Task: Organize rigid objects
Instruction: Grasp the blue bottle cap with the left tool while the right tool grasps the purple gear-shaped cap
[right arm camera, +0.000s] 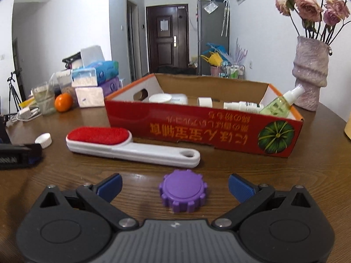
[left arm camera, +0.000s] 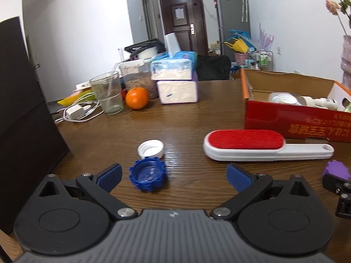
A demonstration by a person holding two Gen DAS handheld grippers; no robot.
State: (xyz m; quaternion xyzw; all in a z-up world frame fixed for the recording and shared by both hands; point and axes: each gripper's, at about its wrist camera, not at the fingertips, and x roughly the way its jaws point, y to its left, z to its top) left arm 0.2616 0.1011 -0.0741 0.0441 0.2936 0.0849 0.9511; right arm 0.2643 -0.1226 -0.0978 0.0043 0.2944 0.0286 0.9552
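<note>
right gripper (right arm camera: 175, 186) spread wide at bottom of frame, purple cap (right arm camera: 183, 190) centred between, lint brush (right arm camera: 131, 146) beyond, red box (right arm camera: 204, 127) behind.

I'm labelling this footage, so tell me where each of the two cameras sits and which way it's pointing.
Left wrist view: sits on the left gripper, looking forward low over the table at a blue cap and a white cap; its open fingers show, plus the right gripper's edge.
Right wrist view: sits on the right gripper, facing a purple cap and the red box; its open fingers show, with the left gripper at the left edge.
Shared: lint brush, box, orange, white cap.
</note>
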